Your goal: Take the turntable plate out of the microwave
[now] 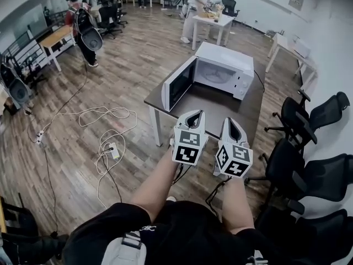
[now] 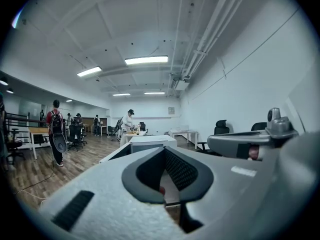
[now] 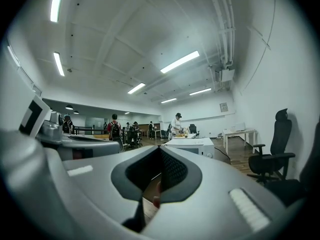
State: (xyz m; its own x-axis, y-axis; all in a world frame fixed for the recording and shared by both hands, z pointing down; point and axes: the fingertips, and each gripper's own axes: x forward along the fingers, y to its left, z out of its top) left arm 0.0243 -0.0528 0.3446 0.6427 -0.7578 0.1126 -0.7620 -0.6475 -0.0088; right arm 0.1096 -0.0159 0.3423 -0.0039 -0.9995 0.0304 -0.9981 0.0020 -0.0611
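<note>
Left hand-held gripper [image 1: 193,115] and right hand-held gripper [image 1: 232,122], clenched empty, hang well short of the microwave [image 1: 226,57].

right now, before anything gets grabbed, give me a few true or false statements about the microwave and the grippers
1. The microwave has its door swung open. True.
2. The right gripper is gripping something. False: it is shut with nothing between its jaws.
3. The microwave sits on the floor. False: it sits on a dark table.
4. Neither gripper touches the microwave. True: the left gripper, also shut and empty, is short of it too.
</note>
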